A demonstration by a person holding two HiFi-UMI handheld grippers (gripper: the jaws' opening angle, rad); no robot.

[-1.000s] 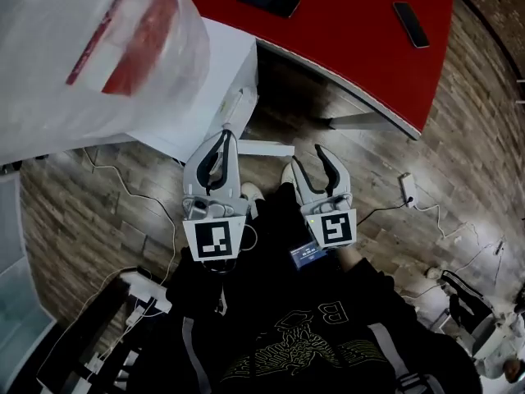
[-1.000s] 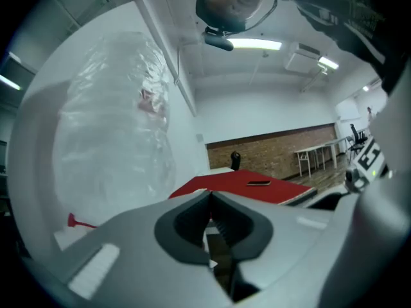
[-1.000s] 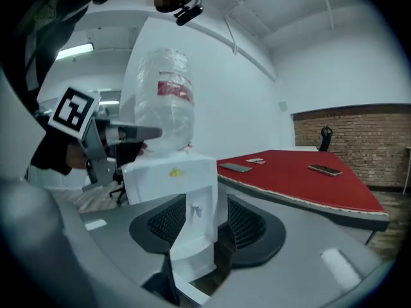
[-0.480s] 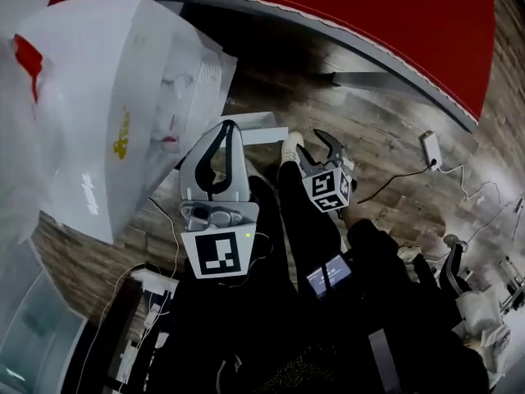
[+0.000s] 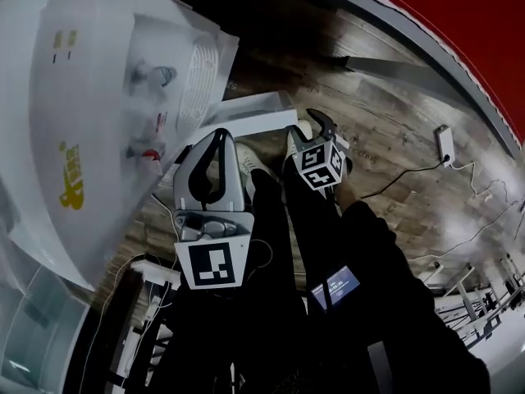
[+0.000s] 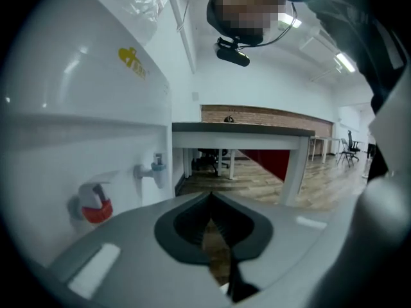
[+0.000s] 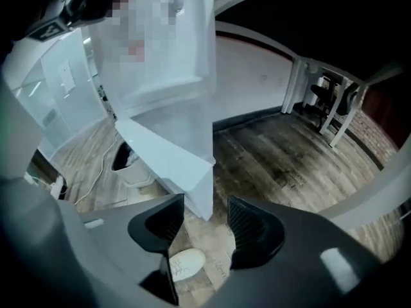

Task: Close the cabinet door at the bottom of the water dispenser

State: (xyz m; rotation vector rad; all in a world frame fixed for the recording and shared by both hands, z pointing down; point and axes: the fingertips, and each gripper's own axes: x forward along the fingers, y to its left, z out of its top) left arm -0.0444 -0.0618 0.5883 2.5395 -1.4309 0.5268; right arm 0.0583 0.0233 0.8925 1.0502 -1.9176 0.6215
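The white water dispenser (image 5: 90, 113) fills the left of the head view, its red tap (image 6: 96, 208) and blue tap (image 6: 154, 169) facing me. At its foot the white cabinet door (image 5: 254, 109) stands swung out over the wooden floor. My left gripper (image 5: 222, 135) hangs shut and empty just in front of the door, level with the taps in the left gripper view (image 6: 210, 196). My right gripper (image 5: 317, 126) points steeply down to the right of the door. Its jaws are closing with nothing pressed between them, and the door's lower corner (image 7: 192, 185) lies just beyond the gap (image 7: 205, 204).
A red table (image 5: 467, 31) on a grey frame spans the top right. A power adapter (image 5: 447, 142) and cables trail over the floor. A white shoe (image 7: 186, 262) is under the right gripper. A power strip (image 5: 152, 273) lies at the lower left.
Both grippers have sunk towards the floor. The right one has tipped steeply down beside the door. My view has swung left, so the dispenser's front and taps now show.
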